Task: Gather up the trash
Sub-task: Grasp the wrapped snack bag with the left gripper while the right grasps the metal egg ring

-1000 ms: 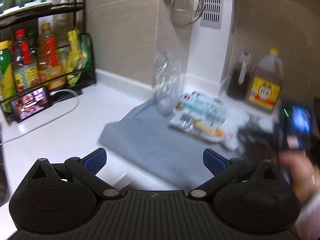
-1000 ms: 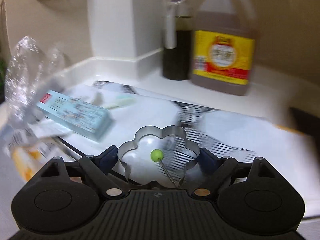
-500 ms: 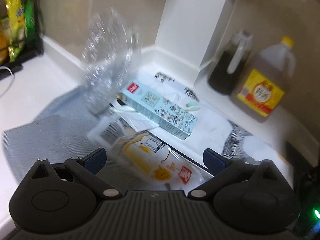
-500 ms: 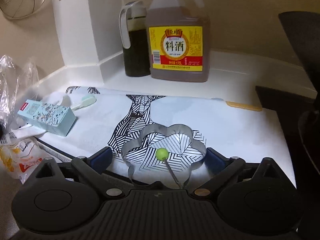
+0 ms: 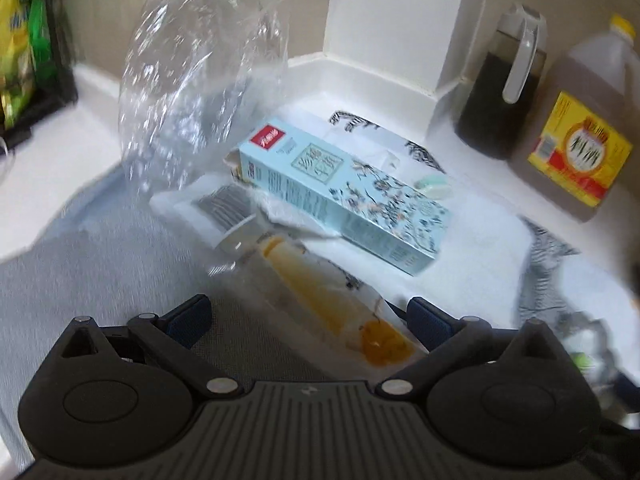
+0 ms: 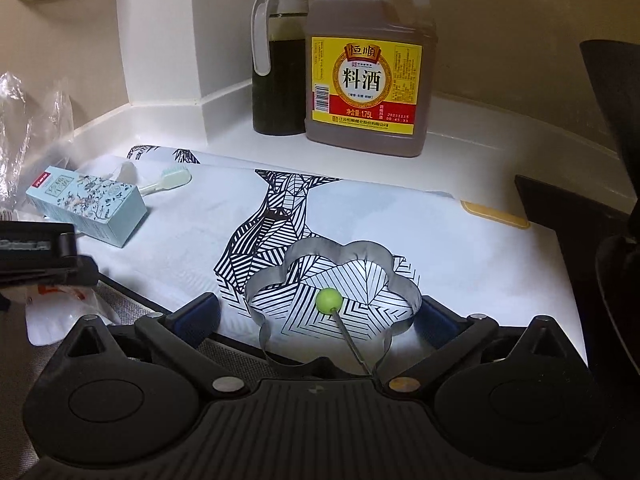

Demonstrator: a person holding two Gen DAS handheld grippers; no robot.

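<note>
A: Left wrist view first: what lies ahead of the left hand-held gripper [image 5: 308, 316]?

B: Its jaws stand wide apart with nothing pressed between them. A clear wrapper with yellow print [image 5: 320, 292] lies flat on the desk [image 5: 52, 172], right between and just beyond the fingertips. Its long axis runs from upper left to lower right, slanted across the gap. Further off, a pale blue carton [image 5: 344, 192] lies on the same slant, and a crumpled clear plastic bag [image 5: 192, 76] stands to the left.

A: And the right wrist view?

B: The right hand-held gripper [image 6: 320, 312] is spread wide, its jaws opening at this moment. A flower-shaped metal ring [image 6: 340, 264] with a green-tipped pin [image 6: 329, 300] sits on a patterned cloth [image 6: 440, 240] between the fingertips, which flank it without clamping. The carton and a toothbrush [image 6: 168, 182] lie well to its left.

A: So which hand is nearer the trash?

B: I'd judge the left; the wrapper is straight in front of it, so a short push forward and down seems enough.
</note>
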